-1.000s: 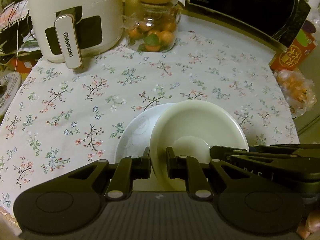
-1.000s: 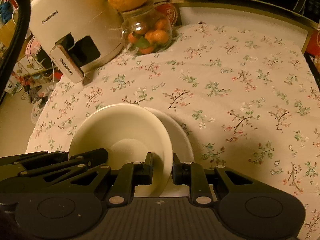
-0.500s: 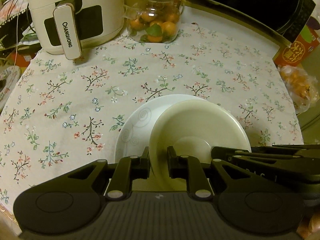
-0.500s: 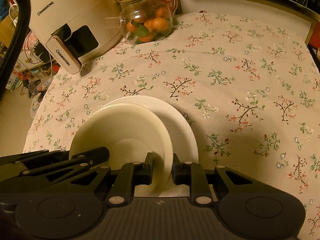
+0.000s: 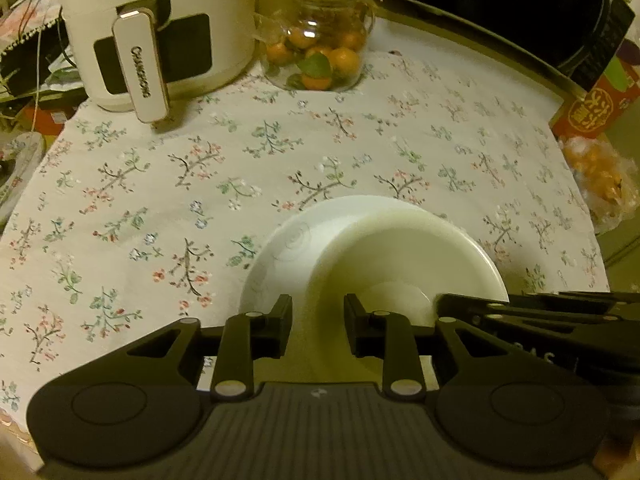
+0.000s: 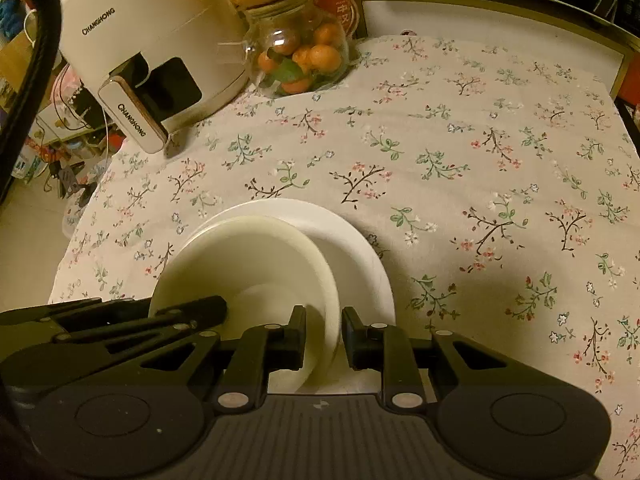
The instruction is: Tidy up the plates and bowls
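Now, left tongs (image 5: 318,316) opening off the cream bowl (image 5: 400,256), right tongs (image 6: 322,328) easing open yet pinching its rim, atop white plate (image 5: 280,248).

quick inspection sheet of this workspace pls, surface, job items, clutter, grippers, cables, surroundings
surface: table under a floral tablecloth.
job's things: cream bowl sitting on a white plate.
clutter: white air fryer; glass jar of small oranges with a big orange on its lid.
grippers: left gripper opening, bowl rim between the jaws, pads clear of it; right gripper opening, rim between the jaws.
cables: thick black cable at left edge.
surroundings: microwave, red box, bagged oranges.
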Motion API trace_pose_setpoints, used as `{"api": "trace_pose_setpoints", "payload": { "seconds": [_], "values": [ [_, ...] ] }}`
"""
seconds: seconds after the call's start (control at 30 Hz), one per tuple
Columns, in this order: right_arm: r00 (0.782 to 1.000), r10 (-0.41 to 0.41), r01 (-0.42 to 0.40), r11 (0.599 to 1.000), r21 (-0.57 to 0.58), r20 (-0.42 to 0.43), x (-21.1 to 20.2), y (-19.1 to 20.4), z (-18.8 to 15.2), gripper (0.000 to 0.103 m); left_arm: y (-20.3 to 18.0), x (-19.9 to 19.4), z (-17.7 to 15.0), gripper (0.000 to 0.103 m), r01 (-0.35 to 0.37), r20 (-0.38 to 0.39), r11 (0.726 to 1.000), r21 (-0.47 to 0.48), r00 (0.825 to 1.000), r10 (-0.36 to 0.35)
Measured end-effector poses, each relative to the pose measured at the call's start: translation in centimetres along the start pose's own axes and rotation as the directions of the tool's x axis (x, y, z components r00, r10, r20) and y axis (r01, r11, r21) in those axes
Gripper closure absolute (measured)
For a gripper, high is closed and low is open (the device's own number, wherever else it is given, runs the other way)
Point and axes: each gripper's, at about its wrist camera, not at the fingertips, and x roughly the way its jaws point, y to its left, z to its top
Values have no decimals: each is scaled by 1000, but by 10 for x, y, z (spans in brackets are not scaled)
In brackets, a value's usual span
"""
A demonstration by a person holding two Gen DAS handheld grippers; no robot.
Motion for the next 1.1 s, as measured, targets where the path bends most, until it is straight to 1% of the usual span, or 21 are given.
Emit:
{"api": "trace_pose_setpoints", "payload": {
  "seconds": [0.03,0.07,0.1,0.13,0.17,0.2,0.23,0.27,0.3,0.4,0.5,0.53,0.63,0.67,0.73,0.8,0.97,1.1],
  "values": [
    [1000,-3,3,1000,1,4,-1,-1,1,82,0,-3,0,72,-6,11,1000,1,1000,6],
    [1000,-6,5,1000,3,11,-3,-2,1,78,0,-7,1,66,-14,23,1000,5,1000,14],
    [1000,-4,4,1000,5,18,-6,-2,2,74,0,-12,1,58,-22,39,1000,11,999,22],
    [1000,-1,0,1000,6,27,-10,-3,2,72,0,-19,0,54,-35,58,999,16,998,34],
    [999,2,-2,1000,5,40,-15,-3,2,69,2,-27,-2,45,-55,81,998,14,995,53],
    [998,-5,5,1000,-1,62,-22,-2,0,64,3,-35,-4,38,-69,100,998,8,993,68],
    [996,-20,21,1000,-9,85,-29,0,-2,61,4,-43,-7,36,-78,116,997,3,990,77],
    [993,-35,37,999,-17,110,-37,2,-5,55,5,-52,-10,33,-83,131,997,2,988,82],
    [990,-48,51,998,-25,132,-45,4,-8,51,5,-61,-14,31,-87,149,996,5,985,85],
    [983,-49,56,998,-32,177,-70,9,-22,31,5,-84,-26,23,-114,190,993,18,976,109],
    [980,-24,29,999,-25,199,-94,12,-38,21,9,-107,-43,18,-120,207,993,15,972,114],
    [979,-19,23,1000,-19,204,-102,13,-44,20,11,-115,-48,17,-119,212,993,12,971,114],
    [978,-8,11,1000,-11,208,-124,16,-58,16,10,-138,-61,5,-120,233,993,16,966,113],
    [978,-2,4,1000,-13,209,-130,18,-62,13,10,-146,-64,1,-121,244,993,15,963,113],
    [977,14,-11,1000,-15,212,-144,22,-69,9,10,-163,-70,0,-123,262,992,6,958,117],
    [975,14,-9,1000,-25,221,-160,27,-76,4,10,-179,-74,0,-124,274,992,9,955,117],
    [968,34,-25,999,-40,249,-193,35,-84,2,6,-208,-78,0,-128,313,992,9,942,118],
    [963,31,-20,999,-44,268,-208,39,-89,2,3,-217,-80,0,-122,329,992,14,938,110]
  ]
}}
